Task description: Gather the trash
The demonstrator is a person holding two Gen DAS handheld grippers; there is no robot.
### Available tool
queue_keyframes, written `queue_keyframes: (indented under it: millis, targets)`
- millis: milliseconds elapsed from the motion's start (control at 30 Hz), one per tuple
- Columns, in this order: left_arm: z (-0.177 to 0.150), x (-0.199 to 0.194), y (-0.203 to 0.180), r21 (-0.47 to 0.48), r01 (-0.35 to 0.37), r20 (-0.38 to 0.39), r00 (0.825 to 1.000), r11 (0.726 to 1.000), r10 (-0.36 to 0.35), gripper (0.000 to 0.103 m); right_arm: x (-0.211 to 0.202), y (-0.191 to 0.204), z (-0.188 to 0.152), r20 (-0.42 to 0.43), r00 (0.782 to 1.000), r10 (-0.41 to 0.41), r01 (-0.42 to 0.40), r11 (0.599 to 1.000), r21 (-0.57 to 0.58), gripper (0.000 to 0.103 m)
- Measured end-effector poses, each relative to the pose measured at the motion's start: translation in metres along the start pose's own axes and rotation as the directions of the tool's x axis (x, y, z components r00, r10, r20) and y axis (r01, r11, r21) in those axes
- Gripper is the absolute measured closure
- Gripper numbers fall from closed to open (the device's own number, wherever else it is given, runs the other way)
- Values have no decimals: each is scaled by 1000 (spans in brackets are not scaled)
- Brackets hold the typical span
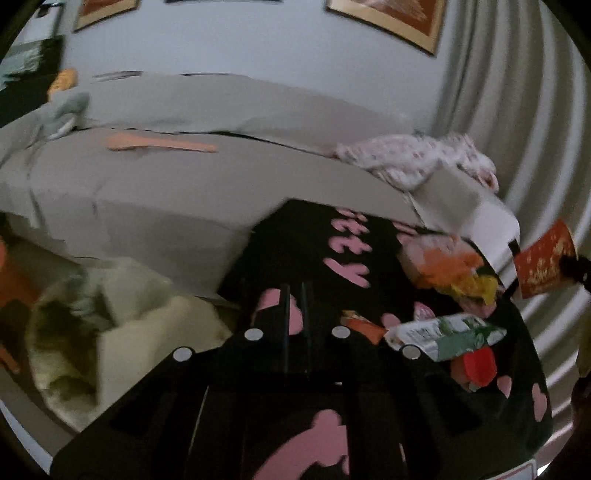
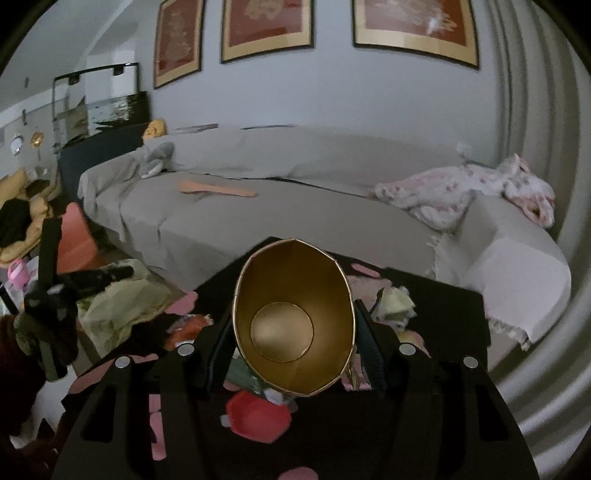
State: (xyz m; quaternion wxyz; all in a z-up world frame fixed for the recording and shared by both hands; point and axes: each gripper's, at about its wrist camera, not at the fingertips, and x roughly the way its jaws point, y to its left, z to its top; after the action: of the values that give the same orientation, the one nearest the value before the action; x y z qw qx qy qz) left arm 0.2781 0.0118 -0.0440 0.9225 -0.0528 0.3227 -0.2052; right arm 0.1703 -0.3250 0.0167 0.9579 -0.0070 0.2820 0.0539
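Clearly, the right tool [image 2: 293, 328] clamps a gold-lined paper cup [image 2: 293, 325], hiding the trash on the black bench [image 2: 443, 306]. Left tool [image 1: 293, 314] is pressed together, blurred, gripping nothing.

left tool [image 1: 293, 295] has fingers together; right tool [image 2: 291, 325] is clamped, fingers apart.

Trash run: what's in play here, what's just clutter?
Job:
- gold-lined cup in right gripper
- carton
- red lid
- orange-yellow wrappers
- left gripper, shut and empty

Clutter:
- sofa
- orange paddle
- floral cloth
- frames
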Motion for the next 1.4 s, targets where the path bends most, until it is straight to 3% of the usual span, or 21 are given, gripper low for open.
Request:
queue_keyframes:
  millis: [100,200,267,300,467,633,700,767,867,1133,1233,1400]
  targets:
    - [0,-5,14,-21,11,8,1000,1000,-11,97,2,6,5,0,1000,29,-29,1000,3,46]
    - [-9,5,14,-22,105,-29,994,994,-106,89,2,8,5,0,1000,31,-31,1000,-1,46]
    - [-16,19,4,-6,165,-60,984,986,-165,50,3,7,3,-8,1000,28,-28,1000,-1,46]
    - [-20,25,-3,16,174,-72,982,985,-172,46,4,5,1,-14,1000,22,-22,1000,3,46]
    - [-37,71,-45,147,163,-184,974,976,-135,46,6,-9,-7,-33,999,-9,10,999,32,46]
    - [-45,110,-67,179,171,-294,949,969,-113,46,5,-21,-17,-39,998,-50,52,998,43,46]
    - [-49,122,-69,169,165,-342,935,972,-99,56,5,-25,-23,-47,997,-55,57,997,48,46]
    - [-49,119,-71,169,161,-324,941,972,-99,69,6,-27,-26,-53,997,-57,60,997,54,46]
    - [-46,102,-71,173,152,-280,955,973,-99,77,7,-29,-29,-56,997,-59,63,996,59,46]
    - [-30,38,-40,95,75,-143,988,993,-60,77,6,-12,-20,-20,1000,-15,16,999,37,46]
    - [-19,1,-10,53,-26,-61,998,998,29,77,6,1,-11,-5,1000,10,-10,1000,14,46]
    - [-10,-40,66,-71,-229,-13,973,971,228,77,15,27,0,-1,998,58,-58,998,-27,46]
